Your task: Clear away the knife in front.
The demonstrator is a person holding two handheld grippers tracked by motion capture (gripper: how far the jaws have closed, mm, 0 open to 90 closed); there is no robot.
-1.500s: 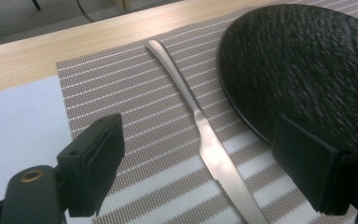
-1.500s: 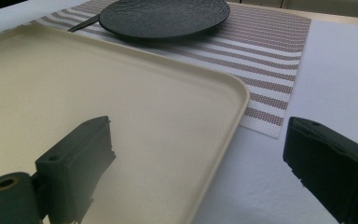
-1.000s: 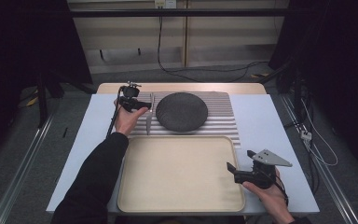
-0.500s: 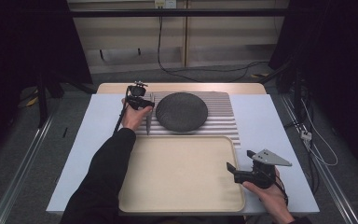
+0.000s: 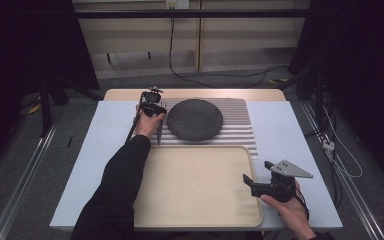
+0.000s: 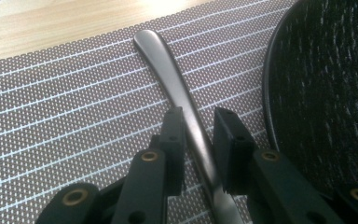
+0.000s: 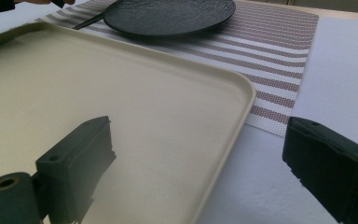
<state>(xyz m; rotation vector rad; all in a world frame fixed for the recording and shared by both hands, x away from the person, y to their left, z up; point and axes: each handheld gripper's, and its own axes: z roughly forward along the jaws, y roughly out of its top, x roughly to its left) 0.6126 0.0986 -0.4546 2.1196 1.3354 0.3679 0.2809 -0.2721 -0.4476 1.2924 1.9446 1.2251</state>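
Utensil: one metal handle (image 6: 177,91) lying on the striped mat (image 5: 240,127), just left of the plate (image 5: 195,119).
Left gripper (image 6: 199,128): jaws just been closing around the handle; a gap remains on one side.
Right gripper (image 7: 200,158): wide open, empty, straddling the tray's (image 5: 200,190) edge.
Counts: one plate, one tray, one mat.

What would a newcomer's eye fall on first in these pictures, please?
Probably the round black plate on the striped mat at the far side of the table. Just left of it, the left claw has been closing around the handle of a metal utensil lying on the mat. Nearer the person lies a large bare cream tray, with the right claw open over its right rim.
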